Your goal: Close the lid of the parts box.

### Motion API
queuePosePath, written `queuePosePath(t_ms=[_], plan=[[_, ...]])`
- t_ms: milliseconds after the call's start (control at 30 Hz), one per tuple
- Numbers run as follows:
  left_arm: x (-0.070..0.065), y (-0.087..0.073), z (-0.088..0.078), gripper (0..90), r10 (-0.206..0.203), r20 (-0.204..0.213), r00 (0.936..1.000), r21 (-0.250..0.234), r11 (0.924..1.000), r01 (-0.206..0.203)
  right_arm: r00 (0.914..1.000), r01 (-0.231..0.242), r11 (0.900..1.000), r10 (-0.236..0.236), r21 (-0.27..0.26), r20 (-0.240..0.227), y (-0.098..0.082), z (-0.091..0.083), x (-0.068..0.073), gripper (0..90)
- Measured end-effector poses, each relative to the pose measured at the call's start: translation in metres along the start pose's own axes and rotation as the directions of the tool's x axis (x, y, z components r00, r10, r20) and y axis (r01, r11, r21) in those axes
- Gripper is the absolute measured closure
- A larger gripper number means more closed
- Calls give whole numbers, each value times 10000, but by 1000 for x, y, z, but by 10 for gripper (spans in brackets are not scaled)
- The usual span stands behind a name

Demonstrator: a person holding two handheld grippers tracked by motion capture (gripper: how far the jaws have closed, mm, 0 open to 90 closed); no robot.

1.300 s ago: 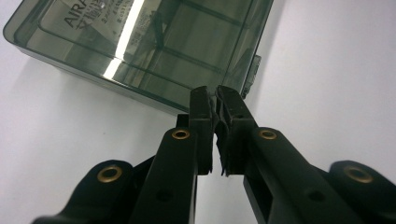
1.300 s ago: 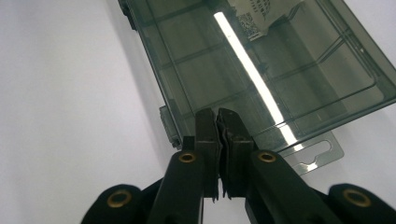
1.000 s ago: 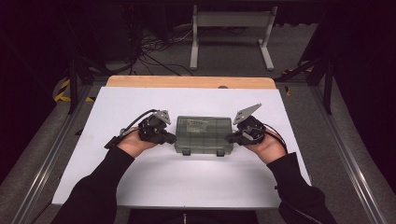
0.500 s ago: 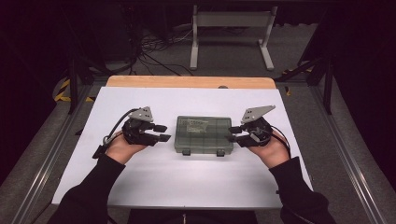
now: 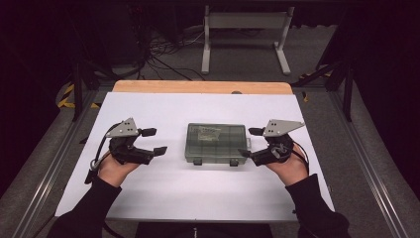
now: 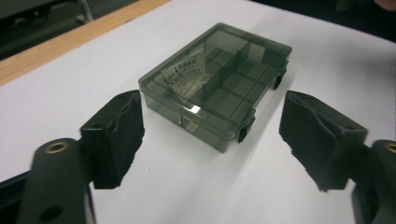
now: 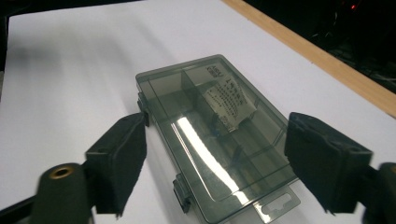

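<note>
Where glare streaks lid (image 7: 205,154), label (image 7: 232,103) legible

The box (image 5: 216,143) is smoky see-through plastic, smooth and glossy, with a bright glare on its lid; a printed paper slip (image 7: 231,103) lies inside. The worktop (image 5: 198,193) has a matt white sheet over a pale wooden edge. Each tool's pads (image 6: 114,135) look matt black and rough.

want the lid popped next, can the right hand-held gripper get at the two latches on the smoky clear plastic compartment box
Probably yes: the right hand-held gripper is open beside the smoky clear plastic compartment box, and the two latches face the person, uncovered.
</note>
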State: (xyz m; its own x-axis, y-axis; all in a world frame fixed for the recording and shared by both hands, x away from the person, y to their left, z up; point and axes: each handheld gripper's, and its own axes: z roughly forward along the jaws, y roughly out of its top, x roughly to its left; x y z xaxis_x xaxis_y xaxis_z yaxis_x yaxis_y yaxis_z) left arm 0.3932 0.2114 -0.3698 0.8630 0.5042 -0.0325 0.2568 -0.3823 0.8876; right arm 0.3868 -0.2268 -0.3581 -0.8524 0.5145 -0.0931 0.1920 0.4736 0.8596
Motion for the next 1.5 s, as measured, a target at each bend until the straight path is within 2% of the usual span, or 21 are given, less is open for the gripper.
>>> queuePosePath(t_ms=[67,167,267,300,500,633,767,833,933,1000,1067,1133,1167,1200,1300,1333,1433,1500], plan=[[1,-3,-3,121,116,-105,9999,-218,9997,-119,10000,6,9998,-6,-196,19,-2,-1,1,164],[2,-9,-7,94,95,-159,9998,-741,9972,-106,9999,78,9989,-73,-451,133,-5,-3,4,127],[0,-17,-14,65,57,-314,9995,-1432,9896,-101,9996,107,9972,-89,-736,257,-9,-4,5,99],[0,-20,-16,55,141,-436,9989,-1610,9867,-209,9995,108,9963,-82,-858,312,-11,-6,6,91],[0,-37,-23,38,-160,-567,9983,-2274,9738,27,9995,43,9885,6,-1511,326,-20,-11,8,62],[-2,-47,-27,21,-244,-732,9970,-2357,9718,64,9990,59,9810,29,-1939,446,-26,-14,11,40],[-4,-53,-28,4,-94,-984,9951,-2432,9699,-149,9980,132,9745,12,-2241,640,-32,-16,13,17],[-6,-57,-28,1,-12,-1119,9937,-2519,9674,-272,9979,225,9673,-62,-2526,652,-37,-17,14,0],[-7,-61,-26,1,-29,-1138,9935,-2462,9689,-254,9974,307,9619,-118,-2718,710,-41,-17,16,0],[-7,-64,-27,1,-24,-1158,9933,-2545,9667,-273,9971,296,9573,-79,-2877,762,-45,-17,16,0],[-8,-68,-27,1,49,-1189,9929,-2826,9584,-386,9966,322,9542,-80,-2975,824,-51,-15,16,0],[-9,-73,-27,1,143,-1191,9928,-3091,9497,-508,9957,407,9566,-149,-2885,911,-56,-13,17,0],[-8,-76,-27,1,126,-1201,9927,-3311,9422,-520,9955,428,9559,-161,-2905,936,-57,-12,18,0],[-8,-79,-27,1,56,-1077,9942,-3383,9401,-419,9955,367,9546,-91,-2957,943,-60,-12,18,0],[-6,-86,-28,3,-139,-981,9951,-3427,9392,-207,9959,228,9529,49,-3025,902,-64,-12,17,0],[-5,-89,-29,3,-152,-1036,9945,-3371,9412,-208,9957,199,9524,87,-3041,925,-65,-12,17,0],[-4,-93,-30,3,-153,-1090,9939,-3371,9412,-224,9950,202,9514,111,-3074,997,-70,-13,16,0],[-3,-100,-29,3,-361,-1025,9941,-3309,9437,2,9945,197,9503,134,-3107,1043,-74,-13,16,0]])
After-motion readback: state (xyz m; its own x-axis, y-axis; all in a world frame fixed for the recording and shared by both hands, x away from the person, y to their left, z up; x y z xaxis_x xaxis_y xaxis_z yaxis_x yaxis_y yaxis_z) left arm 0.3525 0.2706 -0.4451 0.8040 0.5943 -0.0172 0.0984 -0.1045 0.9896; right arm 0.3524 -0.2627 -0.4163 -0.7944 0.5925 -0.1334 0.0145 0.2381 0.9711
